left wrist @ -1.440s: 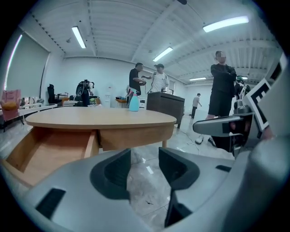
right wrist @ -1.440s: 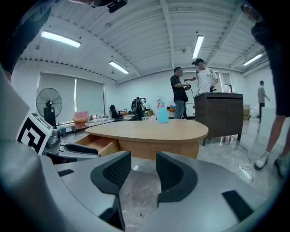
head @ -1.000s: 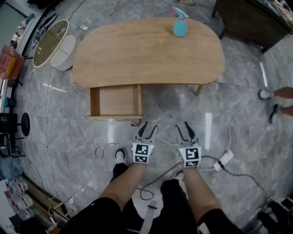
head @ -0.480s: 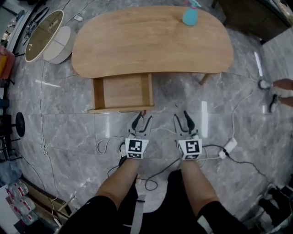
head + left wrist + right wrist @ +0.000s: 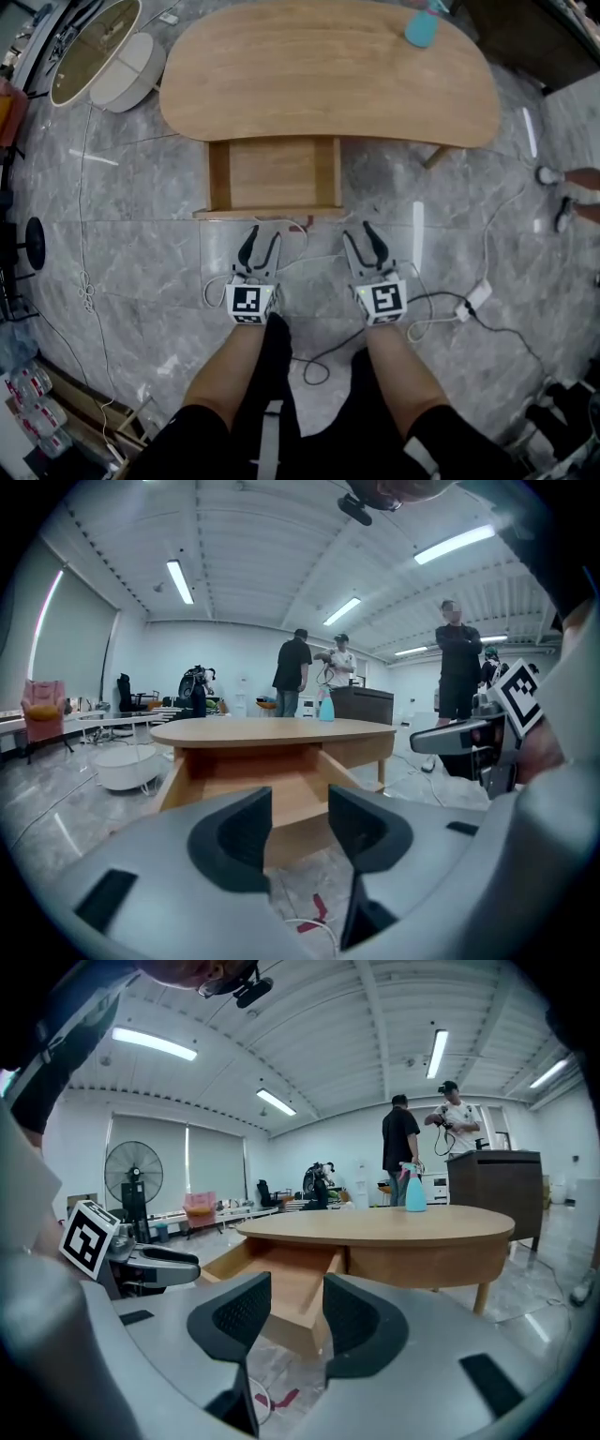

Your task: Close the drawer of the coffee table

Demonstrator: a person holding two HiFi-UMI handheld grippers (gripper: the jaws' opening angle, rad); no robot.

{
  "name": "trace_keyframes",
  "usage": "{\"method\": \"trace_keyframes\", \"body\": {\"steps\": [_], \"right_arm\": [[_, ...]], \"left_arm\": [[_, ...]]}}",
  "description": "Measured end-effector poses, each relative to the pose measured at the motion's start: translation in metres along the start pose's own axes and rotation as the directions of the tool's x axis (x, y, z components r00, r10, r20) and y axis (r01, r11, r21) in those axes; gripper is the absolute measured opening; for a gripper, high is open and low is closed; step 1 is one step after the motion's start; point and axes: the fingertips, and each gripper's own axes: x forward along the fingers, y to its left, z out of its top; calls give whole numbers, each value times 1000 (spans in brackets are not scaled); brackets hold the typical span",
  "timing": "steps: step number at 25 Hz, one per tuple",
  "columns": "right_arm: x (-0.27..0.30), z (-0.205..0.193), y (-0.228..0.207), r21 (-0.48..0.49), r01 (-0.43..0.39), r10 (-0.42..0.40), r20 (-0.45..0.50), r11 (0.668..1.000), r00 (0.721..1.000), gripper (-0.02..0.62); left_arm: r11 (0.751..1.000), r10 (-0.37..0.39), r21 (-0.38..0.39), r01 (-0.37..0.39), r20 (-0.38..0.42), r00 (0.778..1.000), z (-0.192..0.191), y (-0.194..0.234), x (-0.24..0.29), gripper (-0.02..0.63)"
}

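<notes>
A: What's on yr desk?

B: Oval wood desk [image 5: 309,80], teal spray bottle [image 5: 421,25] standing at its far right end. Drawer [image 5: 274,176] sticks out on yr side.

A: And the floor?

B: Grey marble floor [image 5: 141,248]. Cables [image 5: 86,291] lie loose on it, incl. round yr feet. White power strip [image 5: 478,296] to yr right.

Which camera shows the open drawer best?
The head view: it looks down into the whole drawer, pulled out and empty. Both gripper views see it only from low in front, its inside foreshortened.
</notes>
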Motion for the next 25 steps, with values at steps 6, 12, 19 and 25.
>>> {"method": "trace_keyframes", "body": {"steps": [6, 12, 19, 25], "right_arm": [[20, -30, 24, 51, -3, 5, -22, 999, 1000, 153], [44, -41, 44, 38, -29, 31, -42, 999, 999, 153], [57, -72, 53, 46, -12, 15, -70, 999, 997, 153], [69, -98, 58, 50, -12, 16, -91, 999, 996, 153]], "left_arm": [[997, 66, -32, -66, -8, 998, -27, 39, -22, 175], [988, 134, -79, -135, -19, 991, -49, 84, -29, 175], [987, 128, -89, -131, -40, 991, -77, 103, -21, 175], [989, 110, -92, -115, -61, 992, -106, 107, -10, 175]]}}
